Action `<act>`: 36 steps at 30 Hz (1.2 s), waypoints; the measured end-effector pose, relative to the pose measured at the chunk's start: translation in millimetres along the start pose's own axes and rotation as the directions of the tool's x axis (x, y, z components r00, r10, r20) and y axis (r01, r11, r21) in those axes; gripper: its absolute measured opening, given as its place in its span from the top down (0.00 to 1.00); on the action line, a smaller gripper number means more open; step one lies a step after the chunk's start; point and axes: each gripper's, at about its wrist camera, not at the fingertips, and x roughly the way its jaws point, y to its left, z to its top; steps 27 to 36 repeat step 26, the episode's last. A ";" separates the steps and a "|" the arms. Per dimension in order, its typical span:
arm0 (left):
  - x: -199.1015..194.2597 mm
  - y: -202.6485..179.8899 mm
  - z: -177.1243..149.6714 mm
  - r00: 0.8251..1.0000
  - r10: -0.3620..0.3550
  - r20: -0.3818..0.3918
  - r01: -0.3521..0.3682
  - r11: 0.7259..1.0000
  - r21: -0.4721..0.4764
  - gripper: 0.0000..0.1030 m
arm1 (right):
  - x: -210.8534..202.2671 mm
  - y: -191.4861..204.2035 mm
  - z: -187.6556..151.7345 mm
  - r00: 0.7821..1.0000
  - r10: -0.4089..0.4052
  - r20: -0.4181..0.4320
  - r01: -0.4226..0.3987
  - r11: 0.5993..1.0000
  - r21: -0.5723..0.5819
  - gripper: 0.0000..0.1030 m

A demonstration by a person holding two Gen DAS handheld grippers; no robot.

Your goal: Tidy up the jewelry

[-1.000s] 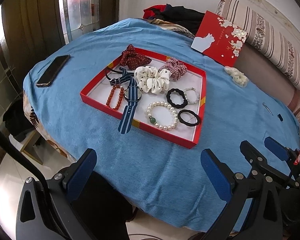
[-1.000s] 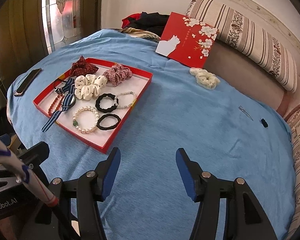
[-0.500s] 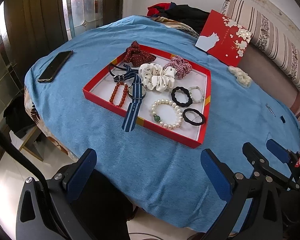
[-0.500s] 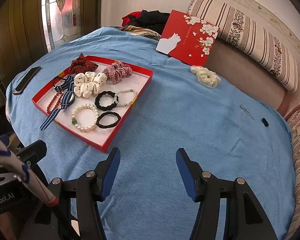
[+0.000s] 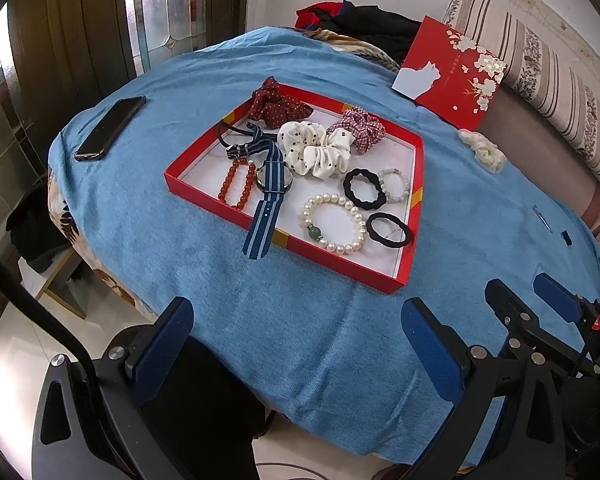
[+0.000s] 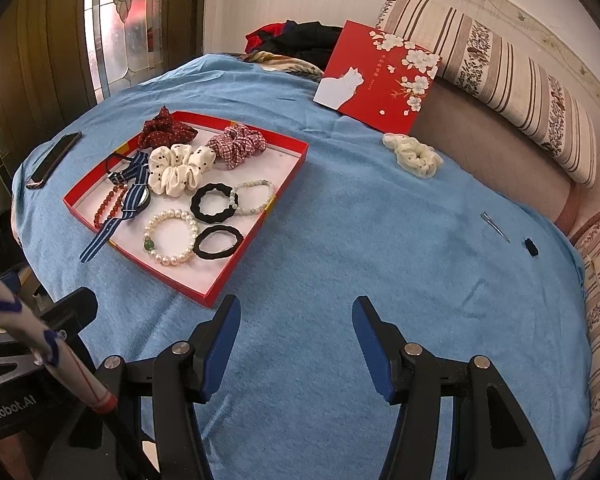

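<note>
A red tray [image 5: 332, 259] [image 6: 240, 264] with a white floor lies on the blue cloth. In it are a pearl bracelet [image 5: 327, 199] [image 6: 171, 260], a white spotted scrunchie [image 5: 314, 152] [image 6: 176, 172], a dark red scrunchie [image 5: 278, 106], a plaid scrunchie [image 5: 360, 126], a watch on a blue striped strap [image 5: 274, 178], red beads [image 5: 225, 190] and black hair ties [image 5: 350, 188]. A cream scrunchie [image 6: 414, 156] [image 5: 482, 150] lies outside the tray. My left gripper [image 5: 296, 308] hangs open over the cloth's near edge. My right gripper [image 6: 296, 306] is open and empty, right of the tray's near corner.
A red lid with a white cat [image 6: 380, 76] leans against a striped cushion at the back. A phone [image 5: 110, 126] lies left of the tray. A metal hair clip [image 6: 496, 226] and a small dark piece [image 6: 531, 247] lie on the cloth at the right.
</note>
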 end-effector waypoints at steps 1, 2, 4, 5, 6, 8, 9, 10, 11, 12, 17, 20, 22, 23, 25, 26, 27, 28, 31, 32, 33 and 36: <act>0.5 0.4 -0.2 1.000 0.002 -0.002 -0.002 1.000 -0.002 0.00 | -0.1 0.9 0.3 1.000 0.000 0.000 0.000 1.000 -0.002 0.39; 1.0 0.9 -0.3 1.000 0.002 -0.003 -0.002 1.000 -0.004 0.00 | 0.4 1.7 0.4 1.000 0.000 0.000 0.000 1.000 -0.004 0.39; 1.7 2.0 -0.6 1.000 0.003 -0.005 -0.003 1.000 -0.008 0.00 | 0.7 2.7 1.3 1.000 0.002 -0.001 -0.002 1.000 -0.005 0.39; 1.9 2.2 -0.1 1.000 0.004 -0.006 -0.004 1.000 -0.009 0.00 | 1.0 3.1 1.3 1.000 0.002 -0.001 -0.002 1.000 -0.006 0.39; 2.0 2.5 -0.2 1.000 0.006 -0.006 -0.006 1.000 -0.011 0.00 | 1.0 3.0 1.3 1.000 0.003 -0.001 -0.003 1.000 -0.007 0.39; 1.8 3.1 0.5 1.000 0.007 -0.006 -0.007 1.000 -0.013 0.00 | 1.1 3.1 1.3 1.000 0.004 -0.002 -0.004 1.000 -0.007 0.39; 1.7 3.1 0.5 1.000 0.008 -0.006 -0.008 1.000 -0.014 0.00 | 1.1 2.5 1.1 1.000 0.005 -0.002 -0.005 1.000 -0.006 0.39; 1.4 3.3 0.6 1.000 0.009 -0.006 -0.009 1.000 -0.013 0.00 | 0.9 2.2 1.1 1.000 0.006 -0.001 -0.006 1.000 -0.005 0.39; 1.2 3.1 0.6 1.000 0.010 -0.006 -0.010 1.000 -0.013 0.00 | 1.1 2.3 1.1 1.000 0.006 0.000 -0.006 1.000 -0.005 0.39; 0.8 2.8 0.4 1.000 0.012 -0.005 -0.012 1.000 -0.013 0.00 | 1.0 2.0 0.9 1.000 0.008 0.001 -0.008 1.000 -0.004 0.39; -2.7 1.2 -0.3 1.000 0.023 0.003 -0.023 1.000 -0.012 0.00 | -0.2 -0.8 -0.7 1.000 0.017 0.007 -0.017 1.000 0.007 0.39; -5.5 -1.3 -0.9 0.999 0.032 0.005 -0.032 0.999 -0.009 0.00 | -1.2 -4.1 -2.8 1.000 0.024 0.011 -0.025 1.000 0.019 0.39; -7.4 -3.3 -1.8 0.999 0.039 0.002 -0.039 0.999 -0.010 0.00 | -2.5 -6.9 -4.6 0.999 0.028 0.014 -0.029 0.999 0.028 0.39; -7.9 -3.6 -1.7 0.999 0.040 0.002 -0.040 0.999 -0.010 0.00 | -3.3 -9.7 -6.0 0.999 0.030 0.017 -0.031 0.999 0.034 0.38; -10.1 -5.5 -2.0 0.999 0.045 0.003 -0.045 0.999 -0.007 0.00 | -4.8 -14.5 -8.7 0.999 0.029 0.021 -0.030 0.998 0.046 0.38; -12.2 -7.8 -2.2 0.999 0.048 0.006 -0.048 0.999 -0.001 0.00 | -5.7 -18.2 -10.4 0.999 0.029 0.024 -0.031 0.998 0.054 0.38; -12.2 -7.8 -2.2 0.999 0.048 0.006 -0.048 0.999 -0.001 0.00 | -5.7 -18.2 -10.4 0.999 0.029 0.024 -0.031 0.998 0.054 0.38; -12.2 -7.8 -2.2 0.999 0.048 0.006 -0.048 0.999 -0.001 0.00 | -5.7 -18.2 -10.4 0.999 0.029 0.024 -0.031 0.998 0.054 0.38; -12.2 -7.8 -2.2 0.999 0.048 0.006 -0.048 0.999 -0.001 0.00 | -5.7 -18.2 -10.4 0.999 0.029 0.024 -0.031 0.998 0.054 0.38; -12.2 -7.8 -2.2 0.999 0.048 0.006 -0.048 0.999 -0.001 0.00 | -5.7 -18.2 -10.4 0.999 0.029 0.024 -0.031 0.998 0.054 0.38; -12.2 -7.8 -2.2 0.999 0.048 0.006 -0.048 0.999 -0.001 0.00 | -5.7 -18.2 -10.4 0.999 0.029 0.024 -0.031 0.998 0.054 0.38; -12.2 -7.8 -2.2 0.999 0.048 0.006 -0.048 0.999 -0.001 0.00 | -5.7 -18.2 -10.4 0.999 0.029 0.024 -0.031 0.998 0.054 0.38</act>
